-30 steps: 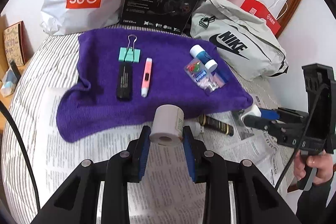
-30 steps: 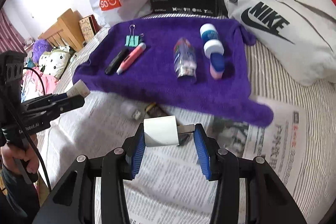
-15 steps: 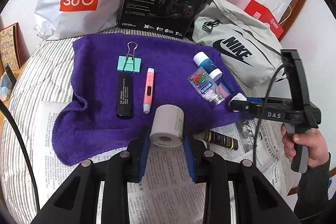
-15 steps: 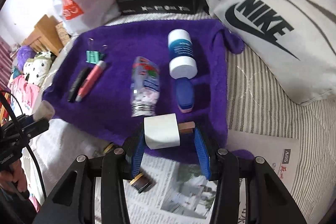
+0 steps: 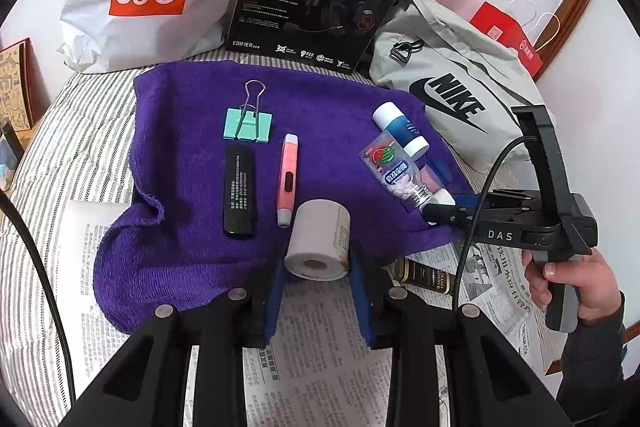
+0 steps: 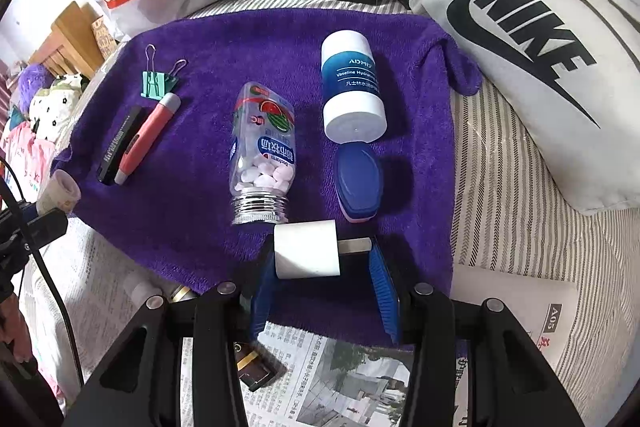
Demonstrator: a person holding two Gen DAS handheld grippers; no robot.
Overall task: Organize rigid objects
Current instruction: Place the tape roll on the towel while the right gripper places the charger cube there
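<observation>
Purple towel (image 5: 328, 115) lies spread over a striped bed cover, with newspaper (image 5: 320, 367) along its near edge. From the left wrist view, the left gripper (image 5: 318, 291) is clamped on a roll of white tape (image 5: 318, 243), its blue pads pressing the roll's two sides, held at the towel's near edge. On the towel lie a green binder clip (image 5: 248, 125), a black bar (image 5: 239, 197), a pink pen (image 5: 287, 179), a clear candy bottle (image 5: 394, 169) and a blue and white tube (image 5: 400, 127). At the right a hand (image 5: 576, 287) holds the other gripper, whose tip carries a white plug beside the bottle's neck.

From the right wrist view, the right gripper (image 6: 320, 275) grips a white charger plug (image 6: 306, 249): one pad against its body, the other against its metal prongs. It sits over the towel's near edge, just below the candy bottle's silver neck (image 6: 260, 207) and beside a blue oval lid (image 6: 358, 185). A dark bottle (image 6: 256, 367) lies on the newspaper below.
</observation>
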